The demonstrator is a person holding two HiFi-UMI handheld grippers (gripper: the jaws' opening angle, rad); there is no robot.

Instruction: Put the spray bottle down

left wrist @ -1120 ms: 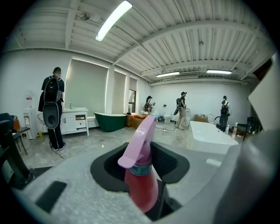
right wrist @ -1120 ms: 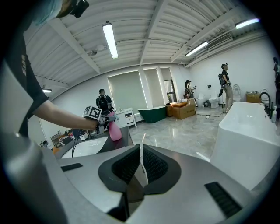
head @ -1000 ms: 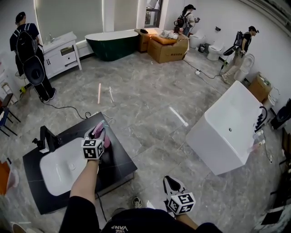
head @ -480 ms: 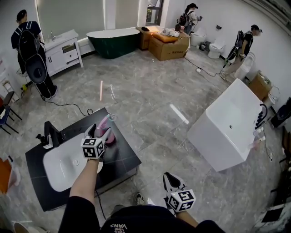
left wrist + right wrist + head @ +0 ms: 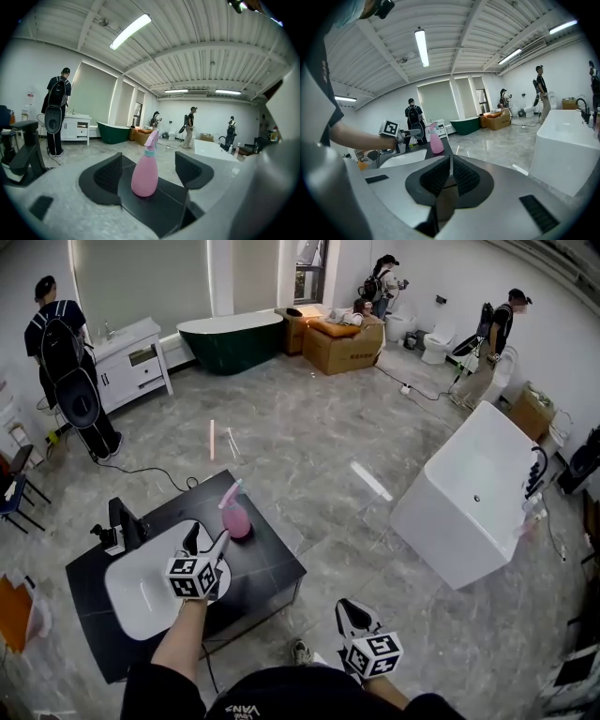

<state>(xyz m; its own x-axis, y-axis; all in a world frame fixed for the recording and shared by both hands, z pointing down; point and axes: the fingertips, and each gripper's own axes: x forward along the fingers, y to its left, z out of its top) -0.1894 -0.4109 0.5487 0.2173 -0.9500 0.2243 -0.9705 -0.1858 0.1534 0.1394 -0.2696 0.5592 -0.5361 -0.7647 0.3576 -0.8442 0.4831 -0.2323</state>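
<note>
The pink plastic spray bottle with a pale teal collar stands upright on the black stone desk, towards its far edge and just beside the white oval basin sunk into the top

The left gripper hangs over the basin's near right rim, a little short of the bottle and not touching it. Its jaws have just been opening and now stand wide apart. In the left gripper view the bottle sits on the desk ahead, framed between the two dark ribbed pads with clear space on both sides, so nothing is gripped

The right gripper is held low, close to the person's body, over the grey marbled floor to the right of the desk. Its jaws are closed together, pad against pad, with nothing between them

A black angular tap rises at the basin's far left. A white freestanding bathtub stands well apart on the right, and a person in dark clothes with a backpack stands by a white cabinet at the far left
</note>
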